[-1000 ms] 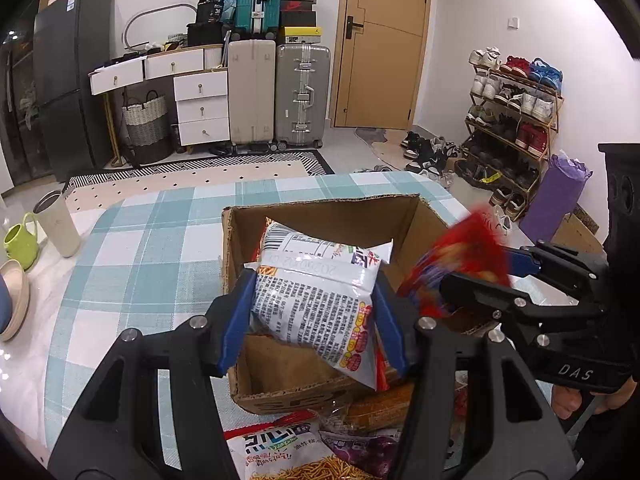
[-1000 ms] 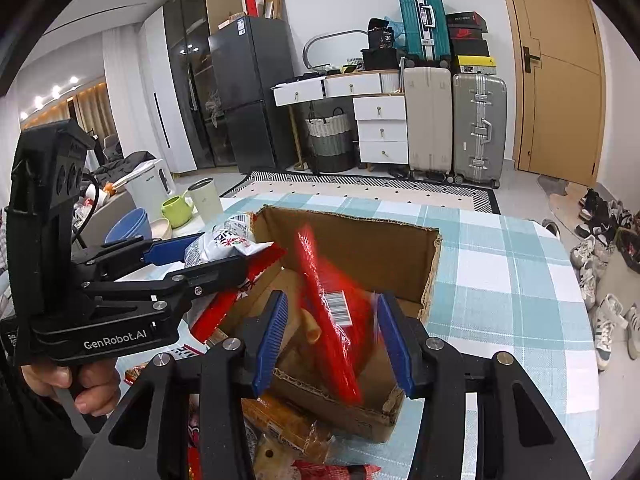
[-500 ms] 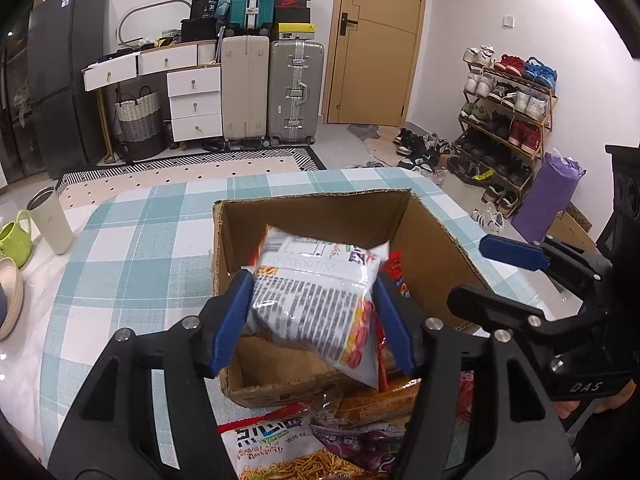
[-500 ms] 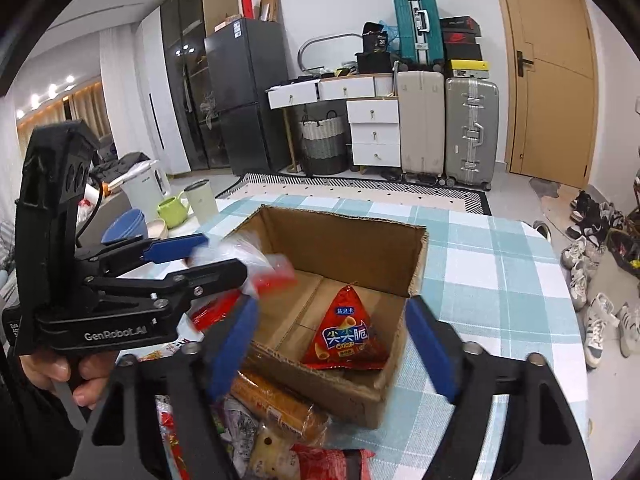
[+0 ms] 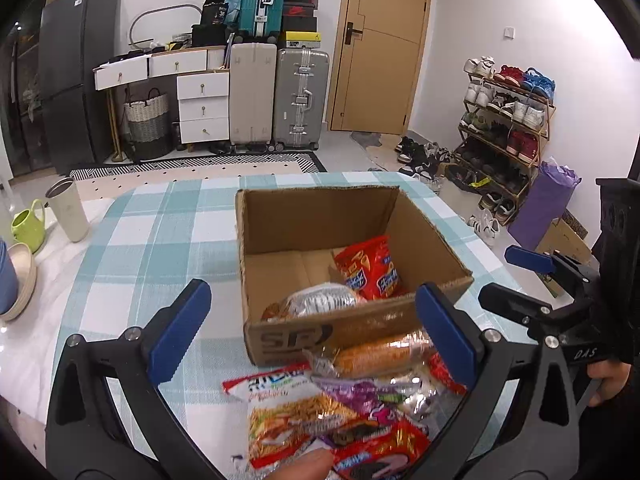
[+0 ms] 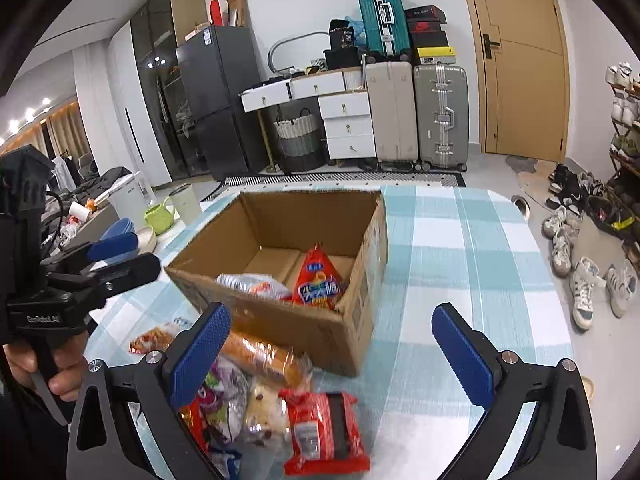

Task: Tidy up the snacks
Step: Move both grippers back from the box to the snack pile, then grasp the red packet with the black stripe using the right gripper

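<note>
You get even, fairly bright indoor light in both views, with soft shadows only. In the right wrist view a row of warm ceiling lamps point(image 6: 28, 114) glows at the far left, and small bright spots glint on the dark cabinet point(image 6: 158, 60). Glare sits on the shiny wrappers point(image 5: 360, 392) at the near edge of the desk point(image 5: 132, 248), and those packets look smeared with motion blur; the box point(image 6: 352, 328) front is slightly soft too. The fisheye bends the door point(image 6: 520, 60) and the walls, and black corners ring each picture. The far room stays reasonably sharp.
</note>
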